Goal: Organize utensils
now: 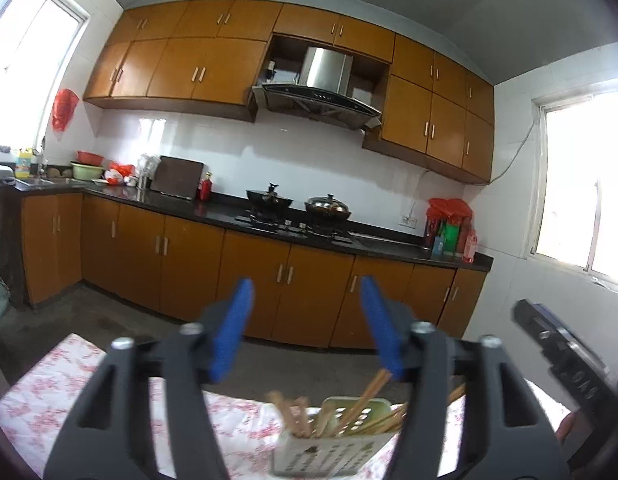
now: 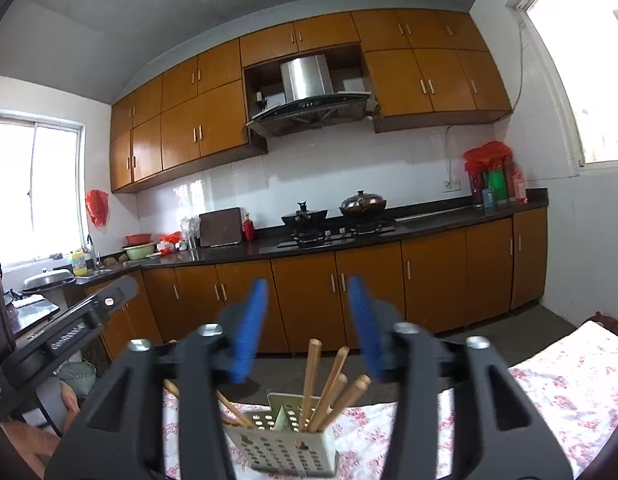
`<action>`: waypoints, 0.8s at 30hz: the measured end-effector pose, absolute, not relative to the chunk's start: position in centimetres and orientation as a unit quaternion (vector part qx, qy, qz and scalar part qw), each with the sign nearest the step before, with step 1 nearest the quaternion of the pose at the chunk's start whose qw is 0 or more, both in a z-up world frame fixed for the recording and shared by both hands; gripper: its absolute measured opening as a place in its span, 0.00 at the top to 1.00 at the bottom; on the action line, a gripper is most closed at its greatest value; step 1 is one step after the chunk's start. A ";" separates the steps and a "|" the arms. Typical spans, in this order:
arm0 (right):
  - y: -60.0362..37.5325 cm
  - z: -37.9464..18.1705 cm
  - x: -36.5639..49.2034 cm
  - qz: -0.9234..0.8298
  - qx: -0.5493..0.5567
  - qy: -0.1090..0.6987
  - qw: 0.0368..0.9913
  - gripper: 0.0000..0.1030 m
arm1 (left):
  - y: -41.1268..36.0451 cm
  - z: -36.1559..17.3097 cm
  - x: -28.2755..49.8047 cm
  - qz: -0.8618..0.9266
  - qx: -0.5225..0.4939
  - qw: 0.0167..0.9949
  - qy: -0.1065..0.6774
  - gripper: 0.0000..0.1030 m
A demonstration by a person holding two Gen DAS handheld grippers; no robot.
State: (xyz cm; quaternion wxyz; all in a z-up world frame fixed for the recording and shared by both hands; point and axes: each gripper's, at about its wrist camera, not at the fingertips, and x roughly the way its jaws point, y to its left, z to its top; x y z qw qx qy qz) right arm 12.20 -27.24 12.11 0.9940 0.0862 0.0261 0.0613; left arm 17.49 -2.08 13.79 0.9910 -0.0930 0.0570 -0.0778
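While both claws hang spread and empty, the left gripper (image 1: 307,328) and right gripper (image 2: 309,328) look over the perforated holder (image 2: 285,444) of chopsticks (image 2: 311,380) near the floral tabletop's (image 2: 569,384) far edge; only the right view shows loose chopsticks left of it.

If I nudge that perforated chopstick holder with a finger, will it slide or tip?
The chopstick holder looks like thin perforated plastic, so probably light and easily shoved. Its chopsticks stand tall and lean outward, so it may be top-heavy and apt to tip. The floral tablecloth beneath could bunch rather than let it slide.
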 end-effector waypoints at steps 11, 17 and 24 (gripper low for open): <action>-24.1 8.2 4.3 0.006 -0.015 0.073 0.997 0.02 | 1.8 9.7 6.7 -0.030 -0.034 0.994 0.097 0.04; -23.9 4.9 2.7 -0.003 0.007 0.128 0.992 0.02 | 2.3 5.5 3.2 -0.028 -0.012 0.991 0.130 0.04; -23.5 1.6 1.3 -0.018 0.018 0.173 0.985 0.02 | 1.6 2.1 1.5 -0.027 0.004 0.987 0.157 0.04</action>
